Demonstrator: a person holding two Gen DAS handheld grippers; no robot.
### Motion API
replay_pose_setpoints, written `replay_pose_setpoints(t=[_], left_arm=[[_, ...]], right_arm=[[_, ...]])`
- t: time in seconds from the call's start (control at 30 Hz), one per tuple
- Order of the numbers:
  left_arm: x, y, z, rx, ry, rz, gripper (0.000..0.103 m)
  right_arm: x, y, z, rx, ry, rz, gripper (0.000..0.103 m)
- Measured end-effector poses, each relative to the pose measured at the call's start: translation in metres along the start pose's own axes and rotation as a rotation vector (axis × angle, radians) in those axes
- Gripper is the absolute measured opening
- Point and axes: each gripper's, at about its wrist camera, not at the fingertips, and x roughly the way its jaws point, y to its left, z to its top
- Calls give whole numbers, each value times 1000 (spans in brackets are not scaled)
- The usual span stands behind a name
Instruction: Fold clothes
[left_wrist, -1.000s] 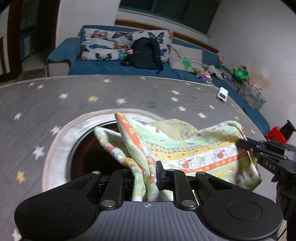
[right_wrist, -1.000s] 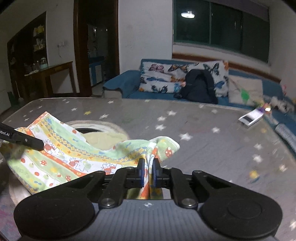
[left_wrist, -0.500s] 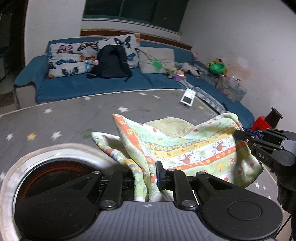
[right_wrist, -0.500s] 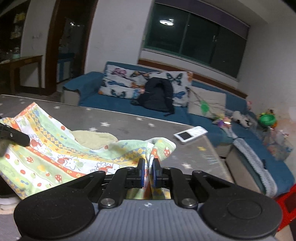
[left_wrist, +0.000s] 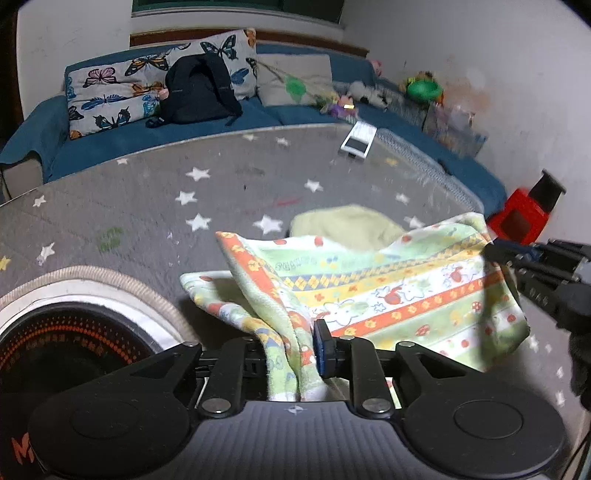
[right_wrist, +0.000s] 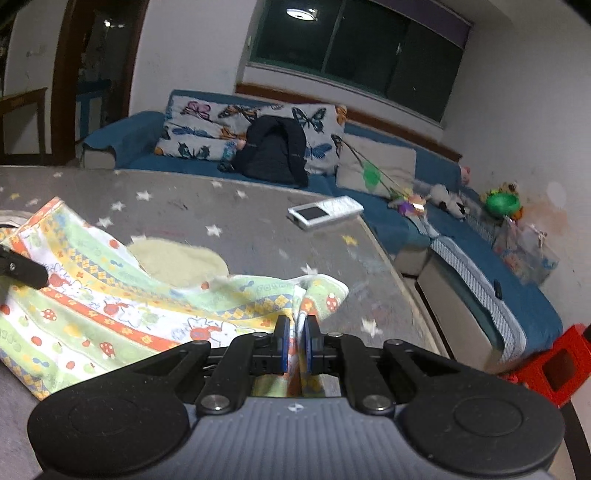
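Note:
A patterned cloth (left_wrist: 388, 291) with green, yellow and orange stripes hangs stretched between my two grippers above the grey star-print table (left_wrist: 147, 206). My left gripper (left_wrist: 291, 347) is shut on one bunched corner of it. My right gripper (right_wrist: 295, 339) is shut on the opposite corner; it also shows at the right edge of the left wrist view (left_wrist: 517, 262). The cloth (right_wrist: 110, 310) sags in the middle. A pale yellow-green garment (left_wrist: 343, 225) lies flat on the table behind it, also in the right wrist view (right_wrist: 177, 258).
A round opening with a white rim (left_wrist: 74, 295) sits in the table at the left. A white handset (right_wrist: 325, 212) lies near the table's far edge. A blue sofa (right_wrist: 369, 192) with butterfly cushions and a black backpack (right_wrist: 273, 151) stands behind. A red stool (right_wrist: 554, 362) is at the right.
Both grippers have carried the cloth to the right across the table, away from the round opening, toward the table's right edge. Both grips are unchanged.

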Motion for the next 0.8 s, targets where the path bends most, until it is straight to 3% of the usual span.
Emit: replay_pose_setpoints(t=[0.1,0.17,0.27,0.37,0.43,0.5,0.57,0.67,0.8], left_arm=[[1,2,-1,-8,-1,6,28],[-2,1,-4,-1,-6,18,42],[-5,1,-7,0,-8,36,51],[-7,5,-11,-6,-6,47,56],[-12,5,-14,-8,-9,54,60],[-19,5,-18,-10,-17,60,64],[-26,7,-21,-12,-31,64,71],[-41,10,-29,-16,-57,78,81],[-60,16,-41,-21,-86,109,87]], right_arm=[[2,-4,-8,29,17,-3,7],[9,-13,-16,40,23,-2,8],[4,-14,-20,58,24,6,9],[-5,-10,-23,72,17,32,10],[-13,-6,-25,75,10,53,16],[-20,-1,-27,78,3,75,30],[-27,4,-28,81,-4,96,32],[-32,15,-32,101,-3,138,44],[-46,34,-37,105,-6,212,55]])
